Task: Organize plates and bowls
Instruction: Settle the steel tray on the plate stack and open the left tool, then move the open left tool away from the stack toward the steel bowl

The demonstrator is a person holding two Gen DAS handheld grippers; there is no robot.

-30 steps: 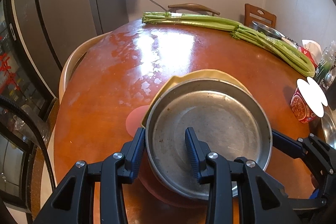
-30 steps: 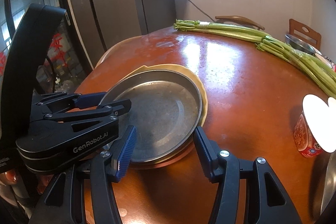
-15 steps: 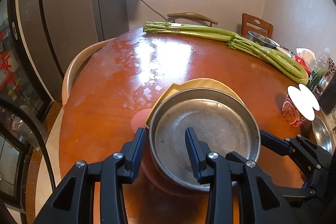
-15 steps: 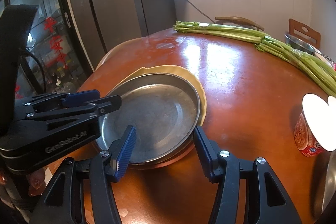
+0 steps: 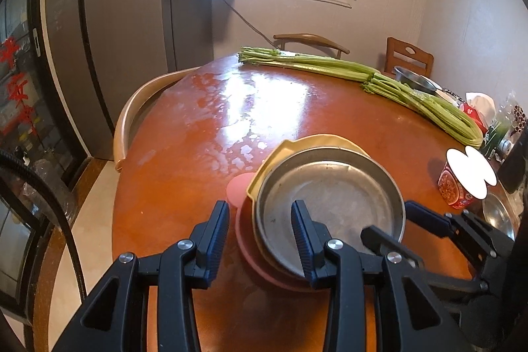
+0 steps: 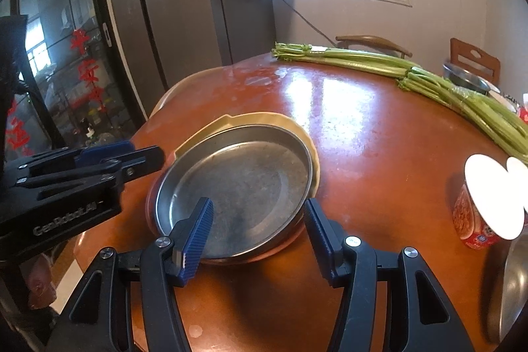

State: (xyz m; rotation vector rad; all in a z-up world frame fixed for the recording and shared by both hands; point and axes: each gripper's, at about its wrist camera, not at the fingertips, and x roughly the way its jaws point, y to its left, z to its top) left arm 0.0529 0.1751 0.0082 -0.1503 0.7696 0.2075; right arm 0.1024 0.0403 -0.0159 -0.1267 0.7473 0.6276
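A steel plate (image 5: 330,197) (image 6: 244,183) lies in a yellow plate (image 5: 316,141) (image 6: 264,119), which rests on a pink plate (image 5: 239,190) on the round table. My left gripper (image 5: 259,233) (image 6: 145,155) hovers at the stack's left rim. Its jaws stand a little apart and hold nothing. My right gripper (image 6: 259,230) (image 5: 386,218) is open at the near right rim. One finger is over the steel plate's inside, the other outside the rim, and neither pad presses on it.
Long celery stalks (image 5: 363,71) lie across the table's far side. A red cup (image 6: 475,220) and a steel bowl (image 6: 508,286) stand at the right, and another steel bowl (image 5: 412,78) sits far back. A chair back (image 5: 132,108) hugs the table's left edge.
My left gripper has drawn back and risen from the stack's rim, so the plates look smaller in its view. The stack and my right gripper have stayed put.
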